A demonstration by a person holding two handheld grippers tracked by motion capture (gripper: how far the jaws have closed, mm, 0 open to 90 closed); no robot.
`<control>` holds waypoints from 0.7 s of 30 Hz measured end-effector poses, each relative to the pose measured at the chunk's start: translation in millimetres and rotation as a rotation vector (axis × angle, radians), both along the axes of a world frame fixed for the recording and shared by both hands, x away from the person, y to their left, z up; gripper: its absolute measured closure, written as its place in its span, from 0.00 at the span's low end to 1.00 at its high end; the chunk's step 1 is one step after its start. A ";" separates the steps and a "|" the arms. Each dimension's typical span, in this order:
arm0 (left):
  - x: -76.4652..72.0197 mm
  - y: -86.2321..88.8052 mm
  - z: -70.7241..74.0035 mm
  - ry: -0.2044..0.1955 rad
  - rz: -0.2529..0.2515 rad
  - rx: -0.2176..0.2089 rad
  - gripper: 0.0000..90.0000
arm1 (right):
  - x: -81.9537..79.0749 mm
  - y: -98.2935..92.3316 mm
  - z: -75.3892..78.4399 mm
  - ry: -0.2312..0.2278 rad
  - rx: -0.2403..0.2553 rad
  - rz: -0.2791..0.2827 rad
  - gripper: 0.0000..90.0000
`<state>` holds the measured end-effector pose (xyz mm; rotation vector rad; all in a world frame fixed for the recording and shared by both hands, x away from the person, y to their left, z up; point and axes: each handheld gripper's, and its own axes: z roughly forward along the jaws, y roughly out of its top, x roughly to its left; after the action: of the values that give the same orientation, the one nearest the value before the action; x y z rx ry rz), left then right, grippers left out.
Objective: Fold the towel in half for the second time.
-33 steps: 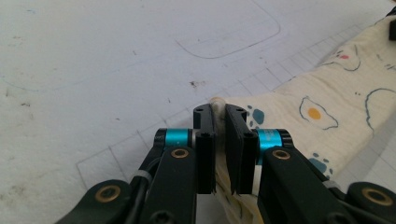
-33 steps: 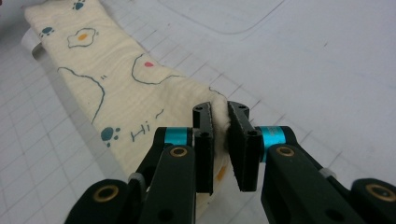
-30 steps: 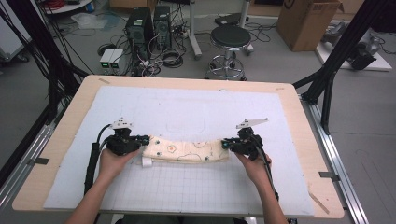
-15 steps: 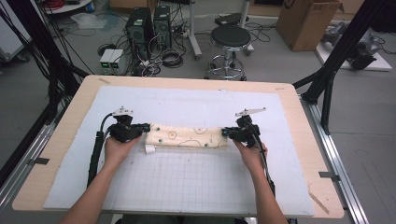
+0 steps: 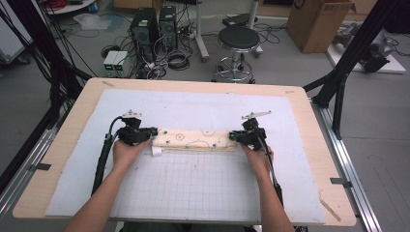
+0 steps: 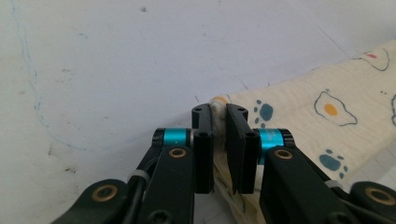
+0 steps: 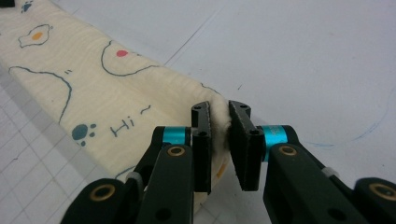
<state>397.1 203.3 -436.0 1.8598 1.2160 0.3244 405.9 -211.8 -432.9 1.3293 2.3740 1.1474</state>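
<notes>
A cream cloth (image 5: pixel 193 140), printed with eggs and paw marks, lies folded into a long strip across the white mat (image 5: pixel 203 106). At its left end my left gripper (image 5: pixel 153 137) has the corner between its jaws. In the left gripper view the cloth (image 6: pixel 327 107) fills the narrow gap at the left gripper's (image 6: pixel 219 112) tips. My right gripper (image 5: pixel 233 137) pinches the strip's right end. The fluffy edge of the cloth (image 7: pixel 93 84) sits between the right gripper's (image 7: pixel 219 109) pads. Both pairs of jaws have just been opening slightly, with the cloth still between them.
The mat covers a wooden table (image 5: pixel 63 145) and has a printed grid on its near half. Cables trail from both grippers back along the person's forearms. A stool (image 5: pixel 237 38), computer towers (image 5: pixel 154 24) and a cardboard box (image 5: pixel 319 19) stand on the floor beyond the table.
Both hands have carried the folded cloth strip away from the person, toward the middle of the mat, and set it lower. The strip stays stretched between the two grippers.
</notes>
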 end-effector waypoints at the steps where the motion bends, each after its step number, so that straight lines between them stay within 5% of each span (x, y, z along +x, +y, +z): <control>1: 0.0 0.5 0.1 -0.003 0.004 0.010 0.88 | 0.1 -0.3 0.0 0.000 0.001 0.000 0.86; 9: -5.8 5.0 11.2 -0.063 -0.010 -0.013 0.75 | -4.0 -2.7 7.2 -0.024 0.026 0.007 0.73; 21: -14.5 3.7 21.3 -0.084 -0.059 -0.018 0.69 | -15.1 -6.8 24.9 -0.088 0.070 0.009 0.66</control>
<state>382.6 207.0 -414.8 1.8450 1.1021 0.3543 390.8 -218.5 -408.0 1.2628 2.3000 1.2747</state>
